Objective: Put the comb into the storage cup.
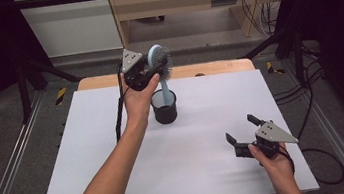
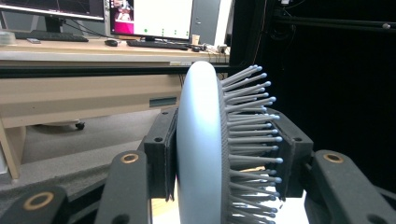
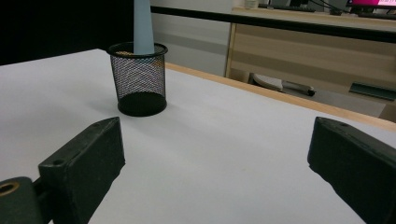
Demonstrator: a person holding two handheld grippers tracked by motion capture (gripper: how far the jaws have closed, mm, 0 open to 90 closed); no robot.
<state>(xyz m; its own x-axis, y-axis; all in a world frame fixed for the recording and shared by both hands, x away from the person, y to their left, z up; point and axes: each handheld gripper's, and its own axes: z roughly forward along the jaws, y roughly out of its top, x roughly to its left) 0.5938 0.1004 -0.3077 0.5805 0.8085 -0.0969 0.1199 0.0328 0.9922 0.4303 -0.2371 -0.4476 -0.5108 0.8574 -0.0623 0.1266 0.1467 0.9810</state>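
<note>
Left gripper (image 1: 156, 71) clenched on hairbrush (image 1: 161, 63) head; handle entered mesh cup (image 1: 165, 107); best lowered straight, released late; right gripper (image 1: 243, 133) gaped, idle.

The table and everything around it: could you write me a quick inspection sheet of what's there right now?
Surface: white table top with a wooden back edge, no stains seen.
Job's things: light blue hairbrush upright, handle down inside the black mesh cup.
Clutter: nothing seen.
Grippers: left gripper shut on the brush head, one jaw on the smooth back, the other on the bristles; right gripper open, holding nothing, near the table's right front.
Cables: black cable hangs from the left gripper; more cables lie on the floor at right.
Surroundings: wooden desk with monitors and keyboards, dark curtains, metal frame rails.
</note>
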